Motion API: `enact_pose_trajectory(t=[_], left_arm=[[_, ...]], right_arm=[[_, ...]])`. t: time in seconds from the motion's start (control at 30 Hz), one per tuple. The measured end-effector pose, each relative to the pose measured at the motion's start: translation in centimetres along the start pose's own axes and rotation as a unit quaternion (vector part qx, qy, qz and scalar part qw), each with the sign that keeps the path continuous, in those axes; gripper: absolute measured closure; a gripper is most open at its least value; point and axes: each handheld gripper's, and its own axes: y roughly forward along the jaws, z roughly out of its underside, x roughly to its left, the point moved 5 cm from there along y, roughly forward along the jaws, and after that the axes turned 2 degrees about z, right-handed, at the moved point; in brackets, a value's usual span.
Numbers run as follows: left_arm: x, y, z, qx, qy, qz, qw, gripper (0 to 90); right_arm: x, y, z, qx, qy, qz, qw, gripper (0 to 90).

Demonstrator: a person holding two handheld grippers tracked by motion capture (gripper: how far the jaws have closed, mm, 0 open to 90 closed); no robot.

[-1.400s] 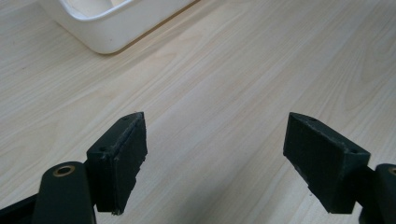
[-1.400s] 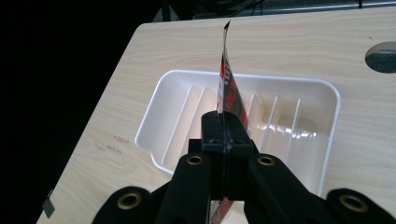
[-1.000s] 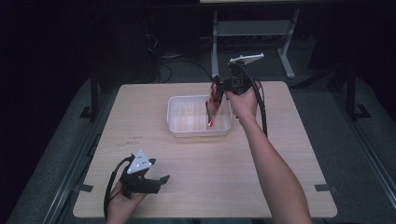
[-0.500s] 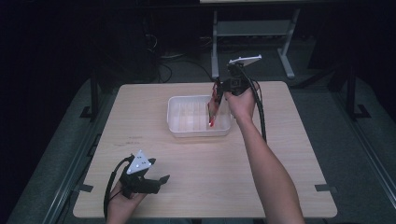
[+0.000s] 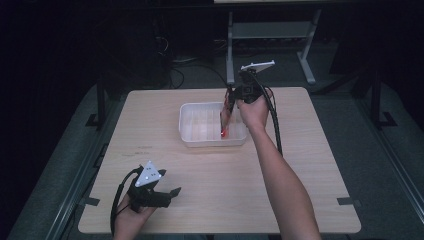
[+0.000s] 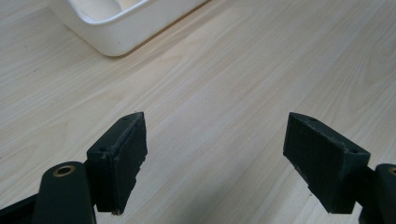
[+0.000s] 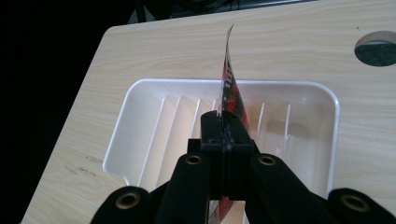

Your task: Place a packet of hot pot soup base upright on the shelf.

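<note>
Red-and-black printed packet, thin and flat, glossy; probably a foil sachet, though the print is too small to read. Clamped edge-on between the closed fingers of the right gripper, it hangs over the right-hand part of the white plastic tray, its lower end down inside the tray near the front wall.

Step in hand, as judged: setting the packet into the tray. To do it well, lower until the packet's bottom edge rests on the ribbed floor, tilt it flat so it does not stand and topple against a divider rib, then part the fingers and lift straight up clear of the rim.

Left gripper: fingers wide apart, holding nothing, resting low at the near left of the tabletop, well apart from the tray.

Surface: pale wood-grain laminate, bare but for the tray; a round cable hole in one corner.

Room: dark; grey metal frame and loose cables behind the tabletop.
</note>
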Motion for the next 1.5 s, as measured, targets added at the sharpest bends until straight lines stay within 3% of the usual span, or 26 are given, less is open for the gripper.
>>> enact_pose_trajectory(t=[1.03, 1.5], left_arm=[[0.1, 0.2, -0.1, -0.001, 0.0, 0.004, 1.0, 21.3], [0.1, 0.2, -0.1, -0.003, -0.003, 0.003, 1.0, 21.3]], right_arm=[[-0.3, 1.6, 0.9, 0.016, 0.001, -0.017, 0.9997, 84.1], [-0.6, 0.7, 1.1, 0.011, -0.006, -0.029, 0.9995, 80.4]])
